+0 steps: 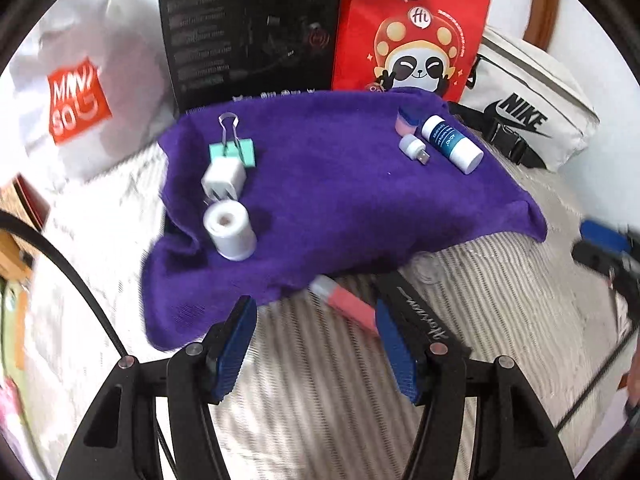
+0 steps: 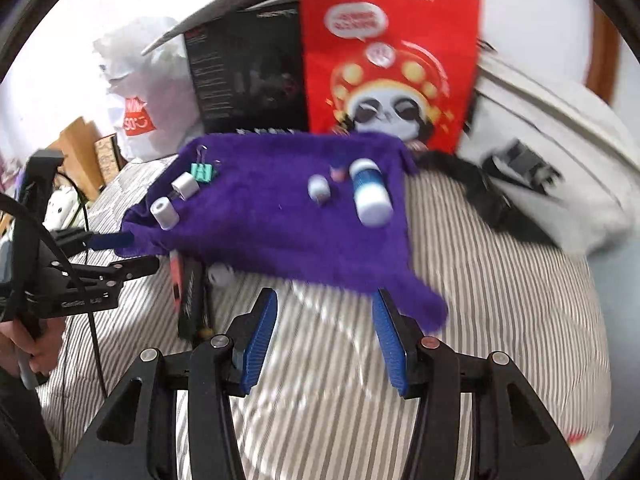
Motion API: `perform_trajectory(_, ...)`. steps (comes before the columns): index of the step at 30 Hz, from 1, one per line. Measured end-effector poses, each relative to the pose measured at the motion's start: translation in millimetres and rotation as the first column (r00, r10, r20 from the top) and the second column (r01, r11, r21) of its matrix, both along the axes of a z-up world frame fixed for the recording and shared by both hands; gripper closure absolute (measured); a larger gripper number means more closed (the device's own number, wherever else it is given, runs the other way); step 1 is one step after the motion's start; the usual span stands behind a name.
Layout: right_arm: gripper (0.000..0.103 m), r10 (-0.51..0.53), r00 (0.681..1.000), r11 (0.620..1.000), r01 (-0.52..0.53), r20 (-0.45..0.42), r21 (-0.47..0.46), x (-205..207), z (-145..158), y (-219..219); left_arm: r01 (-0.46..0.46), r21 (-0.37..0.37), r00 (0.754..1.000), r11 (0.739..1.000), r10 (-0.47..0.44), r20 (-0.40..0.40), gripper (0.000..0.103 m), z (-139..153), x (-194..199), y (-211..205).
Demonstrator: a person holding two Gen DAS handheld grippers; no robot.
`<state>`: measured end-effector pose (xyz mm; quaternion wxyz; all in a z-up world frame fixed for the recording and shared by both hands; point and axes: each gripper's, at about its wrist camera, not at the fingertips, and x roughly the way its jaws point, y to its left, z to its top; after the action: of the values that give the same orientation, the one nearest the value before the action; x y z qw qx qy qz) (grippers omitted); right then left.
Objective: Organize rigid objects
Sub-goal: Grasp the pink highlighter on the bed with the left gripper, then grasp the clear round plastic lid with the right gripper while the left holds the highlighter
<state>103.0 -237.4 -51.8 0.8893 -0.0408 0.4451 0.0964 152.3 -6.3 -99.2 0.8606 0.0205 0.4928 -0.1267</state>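
Rigid objects lie in two small groups on a purple cloth (image 1: pixel 320 184) spread over the striped bed (image 1: pixel 500 280). On its left side, in my left wrist view, a mint binder clip (image 1: pixel 234 148) sits just behind a white charger plug (image 1: pixel 224 178), and a white roll (image 1: pixel 230 230) stands just in front of the plug. On the right side a blue-and-white tube (image 1: pixel 452 142) lies on its side, with a small white USB plug (image 1: pixel 414 147) just beside it and a pink-and-blue piece (image 1: pixel 408 119) behind that.

A pink stick (image 1: pixel 346 302) lies on the bed at the cloth's front edge, next to a black case (image 1: pixel 420 308).

My left fingers (image 1: pixel 316 348) are released, blue pads apart over the stripes with nothing between them. My right fingers (image 2: pixel 324 340) are released too and empty, hovering over the bed just before the cloth's near corner; that view is blurred.

Behind the cloth stand a black box (image 1: pixel 248 28) and a red panda bag (image 1: pixel 412 28), with a white Miniso bag (image 1: pixel 80 96) to the left and a white Nike pouch (image 1: pixel 532 108) to the right.
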Motion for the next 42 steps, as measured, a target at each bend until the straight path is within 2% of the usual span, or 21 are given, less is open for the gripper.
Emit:
perform_trajectory(4, 0.054, 0.002, 1.000, 1.000, -0.002, -0.007, -0.001, -20.0, -4.0, -4.9, -0.031, -0.005, 0.999, 1.000, 0.030, -0.031, 0.043, -11.3, 5.6, -7.3)
perform_trajectory(10, 0.054, -0.009, 1.000, 1.000, 0.010, -0.018, 0.022, -30.5, -8.7, -8.0, -0.065, 0.035, 0.996, 0.997, 0.067, -0.064, 0.043, -25.5, 12.0, -15.3)
perform_trajectory(13, 0.054, 0.000, 1.000, 1.000, 0.001, -0.027, 0.031, -30.3, -13.0, -4.5, -0.033, 0.113, 0.998, 0.993, 0.040, -0.058, 0.043, -29.3, 6.1, -23.7)
perform_trajectory(16, 0.054, 0.014, 0.999, 1.000, -0.013, -0.031, 0.022, -31.6, -17.2, -1.5, -0.014, 0.159, 0.999, 0.987, 0.022, -0.049, 0.043, -27.0, -8.7, -22.3)
perform_trajectory(24, 0.054, -0.002, 0.998, 0.999, 0.004, -0.057, 0.034, -28.8, -29.5, -9.5, -0.011, 0.141, 0.999, 0.990, 0.018, -0.049, 0.043, -25.4, -24.9, -2.5)
perform_trajectory(25, 0.054, -0.008, 0.998, 0.999, 0.010, -0.061, 0.037, -28.4, -31.1, -11.7, -0.005, 0.138, 0.999, 0.990, 0.011, -0.044, 0.045, -26.0, -24.5, -3.6)
perform_trajectory(27, 0.054, -0.017, 0.998, 0.999, 0.020, -0.066, 0.041, -27.3, -33.6, -15.5, 0.019, 0.128, 0.999, 0.992, -0.014, -0.037, 0.059, -25.1, -28.2, -5.2)
perform_trajectory(28, 0.054, -0.025, 0.997, 0.999, 0.028, -0.071, 0.041, -26.8, -35.3, -17.2, 0.041, 0.087, 0.998, 0.995, -0.037, -0.049, 0.076, -24.4, -30.1, -6.4)
perform_trajectory(29, 0.054, -0.032, 0.997, 0.999, 0.035, -0.076, 0.039, -26.4, -36.9, -18.7, 0.044, 0.078, 0.998, 0.996, -0.040, -0.047, 0.087, -23.4, -32.1, -7.6)
perform_trajectory(32, 0.054, -0.038, 0.996, 0.999, 0.041, -0.081, 0.037, -26.7, -39.2, -22.2, 0.059, 0.111, 0.998, 0.992, -0.056, -0.031, 0.087, -23.4, -34.2, -13.8)
perform_trajectory(35, 0.054, -0.043, 0.996, 0.998, 0.046, -0.084, 0.039, -27.0, -40.9, -23.6, 0.046, 0.084, 0.998, 0.995, -0.042, -0.050, 0.086, -23.5, -30.5, -11.7)
perform_trajectory(42, 0.054, -0.018, 0.996, 0.996, 0.024, -0.082, 0.082, -20.2, -44.9, -9.5, 0.047, 0.088, 0.998, 0.995, -0.045, -0.032, 0.087, -24.9, -33.4, -10.5)
